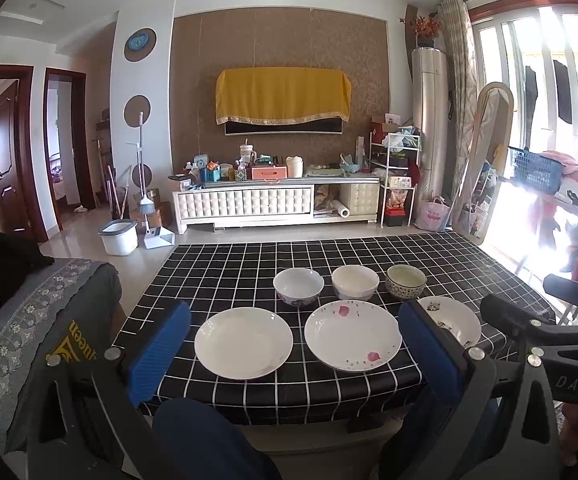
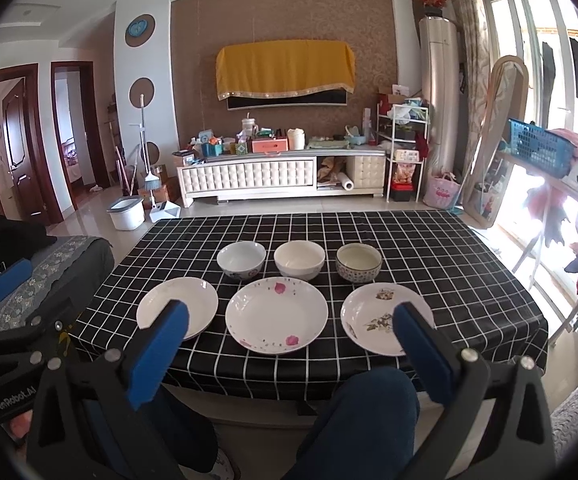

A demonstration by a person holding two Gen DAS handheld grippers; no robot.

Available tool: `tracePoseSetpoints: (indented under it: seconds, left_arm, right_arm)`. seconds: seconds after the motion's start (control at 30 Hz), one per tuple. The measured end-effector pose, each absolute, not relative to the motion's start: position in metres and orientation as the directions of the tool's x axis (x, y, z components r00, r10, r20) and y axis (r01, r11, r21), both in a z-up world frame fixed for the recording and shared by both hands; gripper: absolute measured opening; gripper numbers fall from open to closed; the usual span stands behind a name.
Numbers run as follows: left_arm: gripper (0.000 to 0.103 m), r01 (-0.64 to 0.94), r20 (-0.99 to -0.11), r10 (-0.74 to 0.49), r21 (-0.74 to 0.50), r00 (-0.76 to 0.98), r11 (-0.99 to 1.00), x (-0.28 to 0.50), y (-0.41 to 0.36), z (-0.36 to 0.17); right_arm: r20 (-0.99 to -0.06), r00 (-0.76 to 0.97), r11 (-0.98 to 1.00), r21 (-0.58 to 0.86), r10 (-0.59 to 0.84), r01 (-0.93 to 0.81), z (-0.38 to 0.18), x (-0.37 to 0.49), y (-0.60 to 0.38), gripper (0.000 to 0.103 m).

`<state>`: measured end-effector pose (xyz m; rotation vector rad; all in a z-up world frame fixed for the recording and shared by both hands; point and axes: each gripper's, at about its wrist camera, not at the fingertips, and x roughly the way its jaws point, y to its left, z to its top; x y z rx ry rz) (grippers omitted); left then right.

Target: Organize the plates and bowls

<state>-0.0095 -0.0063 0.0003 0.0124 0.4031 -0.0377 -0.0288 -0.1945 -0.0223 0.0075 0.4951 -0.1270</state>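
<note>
1. While both tools hang short of the tabletop (image 2: pixel 429 240), left tool (image 1: pixel 293 344) and right tool (image 2: pixel 291 344) gape apart, empty; knees below.
2. Three bowls (image 2: pixel 299 260) at 12 o'clock, three white plates (image 2: pixel 276 315) in front, unobstructed.

right plate (image 1: pixel 455 322): left part hidden behind blue pad (image 1: pixel 429 344) | left plate (image 2: pixel 177 308): near edge covered by pad (image 2: pixel 161 344) | TV (image 2: pixel 289 98): mostly under yellow cloth (image 2: pixel 285 66) | cabinet clutter (image 1: pixel 245 168): too small to identify
</note>
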Motion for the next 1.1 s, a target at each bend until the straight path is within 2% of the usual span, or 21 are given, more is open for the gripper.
tracePoseSetpoints:
  seconds: [1.1]
  left_arm:
    - [0.103,0.015,-0.398,0.002,0.038,0.917,0.999,-0.0163,-0.0110,-0.0002]
  right_arm:
    - [-0.482,0.869,0.993,-0.022,-0.112,0.115,-0.0240,-0.0308,-0.1961,0.103]
